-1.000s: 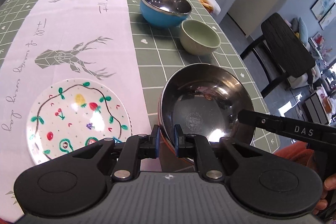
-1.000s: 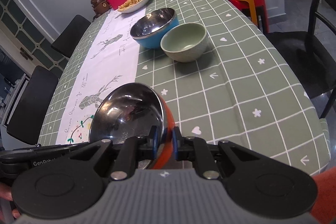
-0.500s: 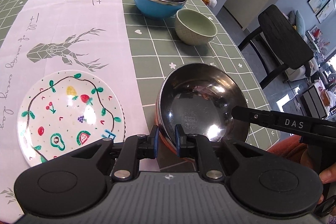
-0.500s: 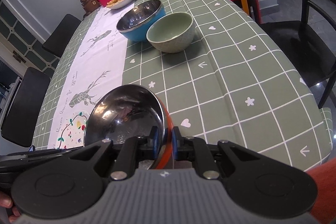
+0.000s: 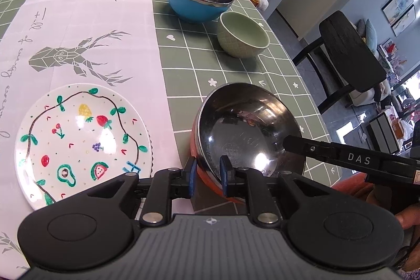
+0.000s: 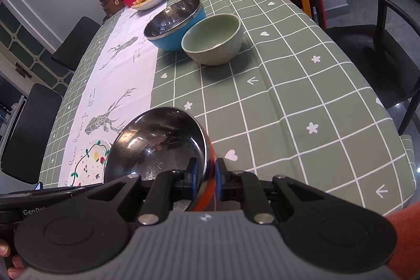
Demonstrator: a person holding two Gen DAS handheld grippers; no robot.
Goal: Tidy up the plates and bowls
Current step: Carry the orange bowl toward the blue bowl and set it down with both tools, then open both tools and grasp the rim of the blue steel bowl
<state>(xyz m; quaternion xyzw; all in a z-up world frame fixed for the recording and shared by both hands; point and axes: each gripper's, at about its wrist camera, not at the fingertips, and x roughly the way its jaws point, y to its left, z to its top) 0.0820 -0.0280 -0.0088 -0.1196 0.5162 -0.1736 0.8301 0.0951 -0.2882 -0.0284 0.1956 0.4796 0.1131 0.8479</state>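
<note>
1. Left wrist view: the left hand-held gripper [image 5: 208, 173] straddles the near rim of the orange bowl [image 5: 252, 127]. Its jaws have just been opening, and the inner pad now seems to stand off the steel wall, so it is spread rather than pinching.
2. Right wrist view: the right hand-held gripper [image 6: 206, 173] pinches the same rim, one pad inside and one on the orange outside. Its jaws have just eased a little too.
3. The orange bowl sits just right of the painted plate [image 5: 78, 138] on the tabletop [image 5: 236, 75], apart from it and tipped slightly towards the grippers.
4. The step looks like letting go of the bowl beside the plate.
5. To do it well, make sure the bowl's base is flat on the tabletop before the right pads part. Then open fully and draw both grippers straight back, clear of the rim and away from the plate.
6. The blue bowl [image 5: 194, 4] and green bowl [image 5: 242, 36], well beyond the plate, probably come next.
</note>
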